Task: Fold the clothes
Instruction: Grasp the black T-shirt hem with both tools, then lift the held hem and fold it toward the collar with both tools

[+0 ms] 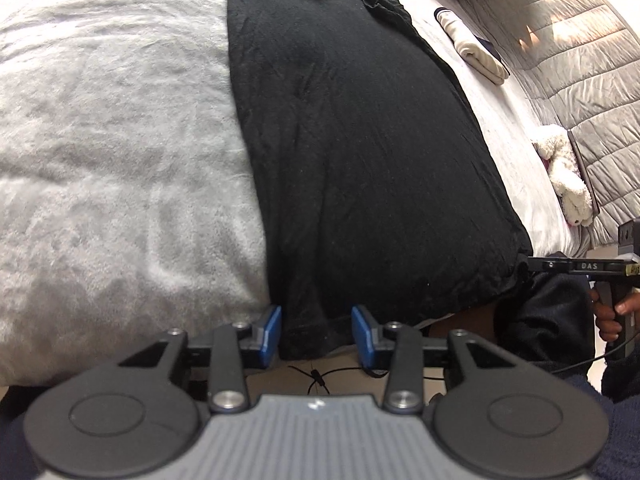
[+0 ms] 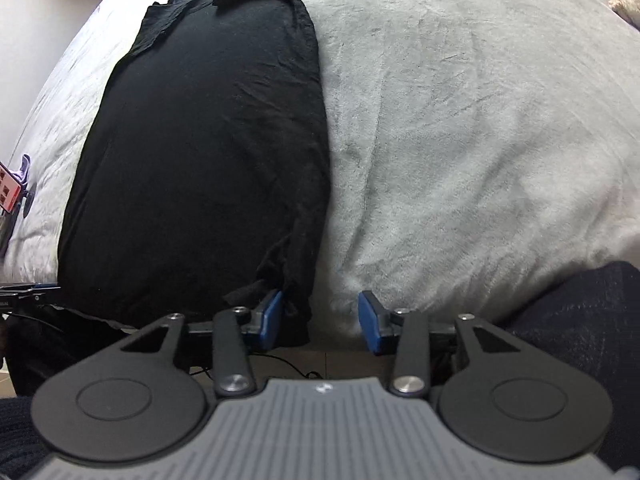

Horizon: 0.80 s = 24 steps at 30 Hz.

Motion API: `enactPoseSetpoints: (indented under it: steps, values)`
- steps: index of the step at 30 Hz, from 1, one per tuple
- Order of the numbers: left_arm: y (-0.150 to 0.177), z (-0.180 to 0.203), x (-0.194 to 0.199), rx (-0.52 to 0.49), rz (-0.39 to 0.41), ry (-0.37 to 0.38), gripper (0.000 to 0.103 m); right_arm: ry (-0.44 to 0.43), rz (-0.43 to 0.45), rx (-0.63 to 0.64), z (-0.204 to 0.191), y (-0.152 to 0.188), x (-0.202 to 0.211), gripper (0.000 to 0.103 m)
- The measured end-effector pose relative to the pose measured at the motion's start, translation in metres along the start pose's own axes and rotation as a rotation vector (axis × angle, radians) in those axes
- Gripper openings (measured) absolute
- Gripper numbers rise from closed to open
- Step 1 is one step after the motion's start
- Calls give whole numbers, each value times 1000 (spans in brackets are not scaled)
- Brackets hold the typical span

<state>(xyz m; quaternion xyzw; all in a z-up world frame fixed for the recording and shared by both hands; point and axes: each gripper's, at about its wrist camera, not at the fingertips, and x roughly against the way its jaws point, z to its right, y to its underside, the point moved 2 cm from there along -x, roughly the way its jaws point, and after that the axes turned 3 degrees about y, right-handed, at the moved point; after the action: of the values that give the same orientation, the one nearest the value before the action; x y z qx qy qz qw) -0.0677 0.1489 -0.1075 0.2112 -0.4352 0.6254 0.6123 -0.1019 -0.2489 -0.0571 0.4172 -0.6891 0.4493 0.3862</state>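
1. Black garment [image 1: 352, 152]: spread lengthwise on grey fleece blanket [image 1: 112, 140], running from lower centre to top centre of left wrist view. Sleeves folded inward at far end, top centre. Near hem draped over bed edge, lower centre.
2. Left gripper [image 1: 316, 334]: lower centre of left wrist view, jaws apart, blue pads [image 1: 272, 330] either side of garment's near-left hem corner. Fabric sits in the gap; no clamping seen, tongs released.
3. Right gripper [image 2: 320, 322]: lower centre of right wrist view, jaws apart, released. Left pad touching or just beside garment's near-right corner [image 2: 294, 312]; right pad over bare blanket [image 2: 460, 140].
4. Same garment in right wrist view: left-centre of frame, sleeves bunched at upper left, right edge wrinkled along blanket.
5. Right gripper also visible at right edge of left wrist view [image 1: 576, 267], level w/ garment's near corner, held by a hand [image 1: 612, 312]. Jaw state not readable from this angle.
6. Background, left wrist view: folded beige item [image 1: 476, 46] at upper right, white plush toy [image 1: 568, 176] at right, quilted grey cover [image 1: 592, 60] at far right.
7. Background, right wrist view: small red-and-white object [image 2: 10, 192] at left edge, id. unclear.
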Motion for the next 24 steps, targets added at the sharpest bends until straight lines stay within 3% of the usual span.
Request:
enactPoseSetpoints:
  steps: [3, 5, 6, 7, 8, 13, 18, 21, 24]
  values:
    - [-2, -1, -2, 21, -12, 20, 24, -62, 1, -12, -3, 1, -2, 47]
    - [-2, -3, -4, 38, -15, 47, 5, -79, -21, -15, -6, 0, -12, 42]
    - [-1, -4, -5, 45, -13, 59, 5, -75, -33, -8, -8, -1, -16, 33]
    - [0, -5, -4, 48, -9, 69, 4, -86, -39, -11, -7, -1, -17, 14]
    - [0, -7, -3, 53, -2, 85, 4, -104, -42, -18, -6, -2, -16, 11]
    - [-4, -15, 12, 138, 85, 256, 4, -206, 19, -62, 0, -14, 1, 9]
    - [-20, -26, 30, 244, 219, 374, 4, -233, 133, -62, -2, -37, 17, 9]
    - [-34, -35, 34, 300, 298, 395, 4, -235, 190, -73, 0, -56, 16, 9]
    - [-54, -44, 29, 347, 349, 358, 4, -229, 238, -88, 4, -75, 12, 8]
